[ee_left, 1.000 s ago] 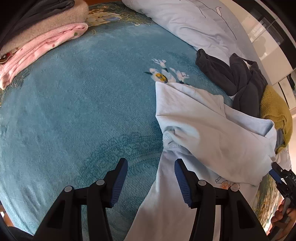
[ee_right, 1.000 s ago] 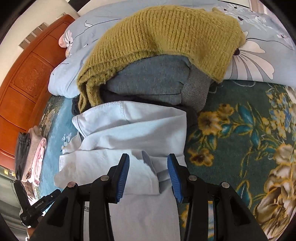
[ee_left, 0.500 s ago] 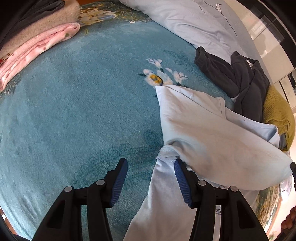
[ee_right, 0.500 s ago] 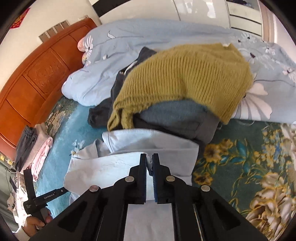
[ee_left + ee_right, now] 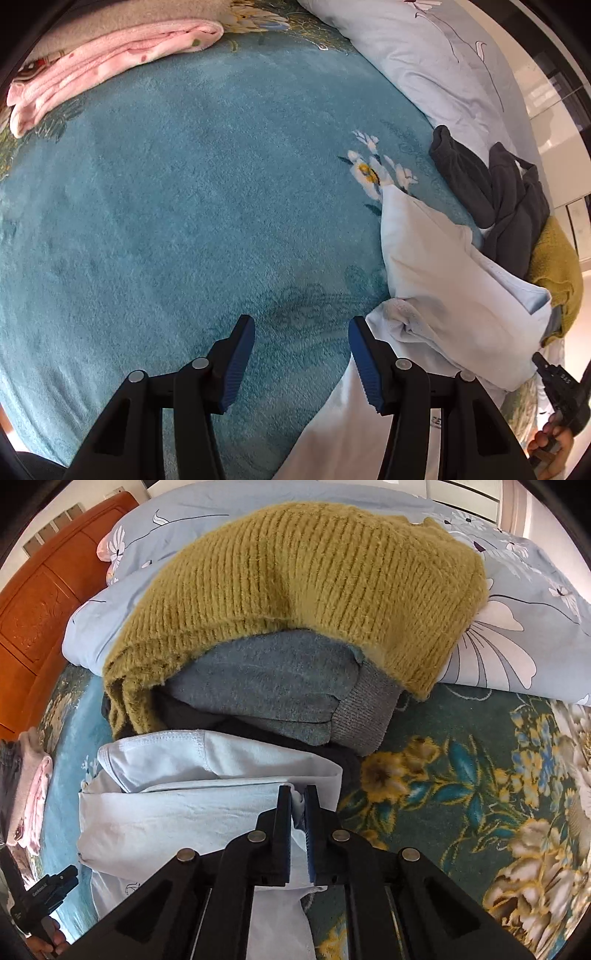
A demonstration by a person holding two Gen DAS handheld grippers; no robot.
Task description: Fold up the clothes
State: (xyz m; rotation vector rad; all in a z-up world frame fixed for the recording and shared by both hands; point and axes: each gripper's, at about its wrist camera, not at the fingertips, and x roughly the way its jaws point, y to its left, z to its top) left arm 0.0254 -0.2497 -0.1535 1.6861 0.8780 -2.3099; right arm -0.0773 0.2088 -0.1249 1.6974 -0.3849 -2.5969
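Right wrist view shows my right gripper (image 5: 298, 805) pressed together on a corner of the pale blue garment (image 5: 177, 812), with a sliver of cloth showing between the two fingers. That garment is my landmark: it lies partly doubled over on the teal blanket (image 5: 184, 221), one layer lifted across another. Behind it sits the heap of other clothes, with the mustard sweater (image 5: 295, 583) on top and a grey knit (image 5: 273, 686) under it; the dark garment (image 5: 509, 199) lies just beside its far edge. Well away to its left rests the pink folded stack (image 5: 110, 62).

My left gripper (image 5: 301, 354) hangs spread wide, holding nothing, its right finger just beside the bunched sleeve cuff (image 5: 399, 314) of the garment.

To do this fold well, I judge I should keep the pinch firm on the corner and carry it low and level, so the lifted layer lands square on the one beneath. The bunched cuff could drag into a lump; my left tool is well placed to pin or straighten it.
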